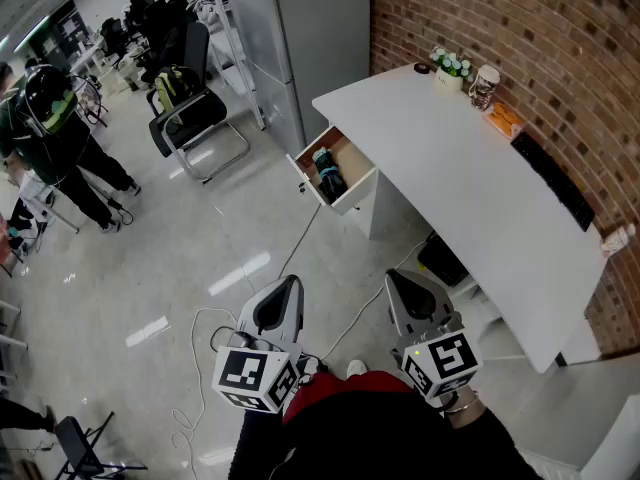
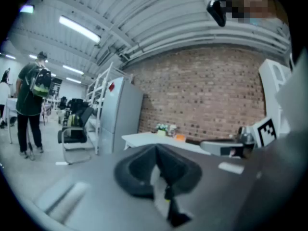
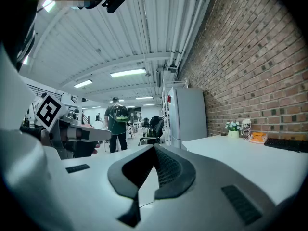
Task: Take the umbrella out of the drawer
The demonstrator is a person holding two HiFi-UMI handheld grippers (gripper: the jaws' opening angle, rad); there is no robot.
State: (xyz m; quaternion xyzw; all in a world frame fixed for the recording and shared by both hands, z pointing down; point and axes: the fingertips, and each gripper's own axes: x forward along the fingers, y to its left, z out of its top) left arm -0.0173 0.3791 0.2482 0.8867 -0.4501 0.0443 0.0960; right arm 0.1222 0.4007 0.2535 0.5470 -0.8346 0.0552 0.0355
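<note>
grey floor (image 1: 180,258) open before the drawer (image 1: 351,158); left gripper (image 1: 292,282), right gripper (image 1: 393,275) fingers closed.

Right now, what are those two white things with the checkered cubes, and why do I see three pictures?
A person holds a tool called a gripper in each hand: the left gripper and the right gripper. Both are shut and empty. One picture comes from a camera on the person's head, looking down; the other two come from cameras riding on the grippers. Ahead stands a white desk with a flower pot and a cup on it. Its drawer is open, with a folded umbrella inside.
</note>
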